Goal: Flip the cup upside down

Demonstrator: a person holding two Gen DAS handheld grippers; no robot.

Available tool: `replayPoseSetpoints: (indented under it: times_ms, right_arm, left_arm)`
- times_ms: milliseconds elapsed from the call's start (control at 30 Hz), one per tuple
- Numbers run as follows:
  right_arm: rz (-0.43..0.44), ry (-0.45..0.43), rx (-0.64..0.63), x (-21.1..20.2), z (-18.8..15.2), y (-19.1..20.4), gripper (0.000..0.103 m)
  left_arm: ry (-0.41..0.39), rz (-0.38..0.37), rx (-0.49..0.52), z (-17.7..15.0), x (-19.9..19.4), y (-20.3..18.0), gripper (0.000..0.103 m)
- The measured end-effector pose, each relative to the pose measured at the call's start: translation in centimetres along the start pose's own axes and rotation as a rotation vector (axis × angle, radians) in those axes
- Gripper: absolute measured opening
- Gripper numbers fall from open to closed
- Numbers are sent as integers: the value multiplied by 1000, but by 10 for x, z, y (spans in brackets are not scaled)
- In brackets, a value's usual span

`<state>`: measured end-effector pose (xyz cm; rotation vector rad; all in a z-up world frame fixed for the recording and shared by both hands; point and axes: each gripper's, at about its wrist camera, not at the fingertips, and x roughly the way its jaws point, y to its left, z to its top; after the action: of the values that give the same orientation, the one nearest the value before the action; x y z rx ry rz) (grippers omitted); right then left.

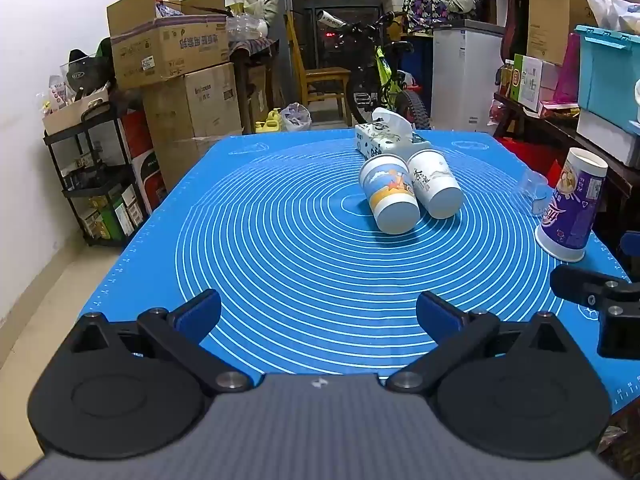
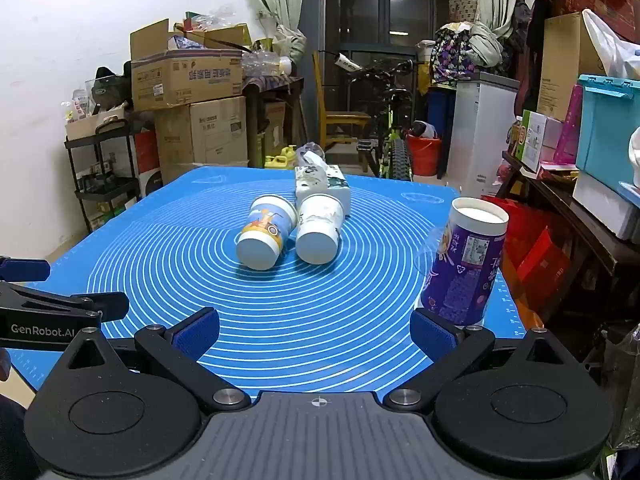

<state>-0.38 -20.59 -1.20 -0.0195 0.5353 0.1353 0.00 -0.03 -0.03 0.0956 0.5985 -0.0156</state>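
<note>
The purple cup (image 2: 464,268) stands bottom-up at the table's (image 2: 280,304) right edge, axis vertical, just ahead of the right gripper (image 2: 316,336) — the nearer one. The left gripper (image 1: 320,316) is well apart. Both sets of jaws are spread, empty.

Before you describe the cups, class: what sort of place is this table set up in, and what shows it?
Probably a home storage or spare room, not a lab. Stacked cardboard boxes line the wall, a bicycle is parked behind the blue mat, and a wooden chair stands beside it.
</note>
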Motion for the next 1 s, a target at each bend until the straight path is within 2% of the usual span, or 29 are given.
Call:
replayPoseSetpoints:
  times_ms: [1000]
  right_arm:
    - [6, -4, -17, 1, 2, 3, 101]
  left_arm:
    - [15, -9, -5, 1, 2, -1, 102]
